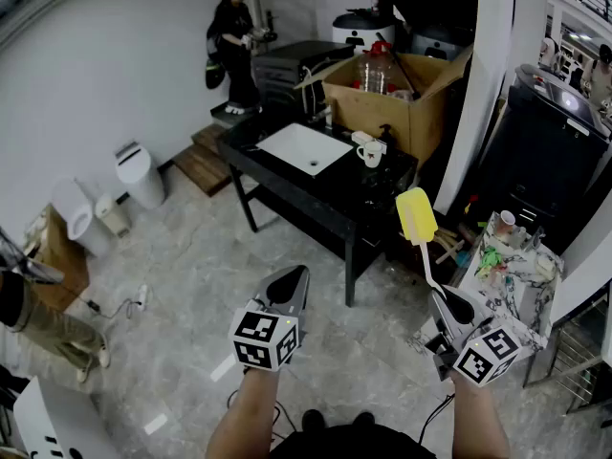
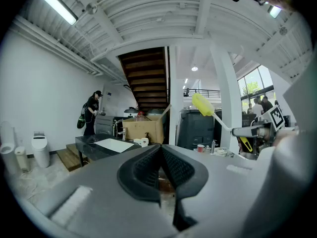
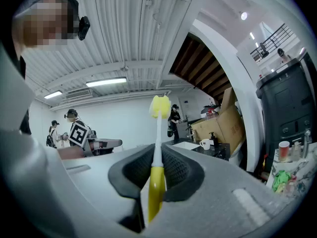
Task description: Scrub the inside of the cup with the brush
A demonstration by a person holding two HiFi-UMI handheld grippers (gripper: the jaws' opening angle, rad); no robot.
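My right gripper (image 1: 449, 299) (image 3: 157, 168) is shut on the brush (image 1: 417, 218) (image 3: 159, 108), which has a yellow sponge head, a thin white stem and a yellow grip, and points up and away from me. The brush (image 2: 202, 104) also shows at the right of the left gripper view. My left gripper (image 1: 293, 277) (image 2: 160, 155) is shut with nothing between its jaws. A white cup (image 1: 369, 154) (image 2: 144, 142) (image 3: 204, 144) stands on the far black table (image 1: 316, 204) beside a white sink basin (image 1: 304, 148). Both grippers hang well short of the table, over the floor.
A cardboard box (image 1: 402, 103) with a plastic jug stands behind the table. A cluttered side table (image 1: 512, 256) sits at the right by a white pillar (image 1: 483, 94). A person (image 1: 236, 46) stands at the back. White bins (image 1: 141, 173) line the left wall.
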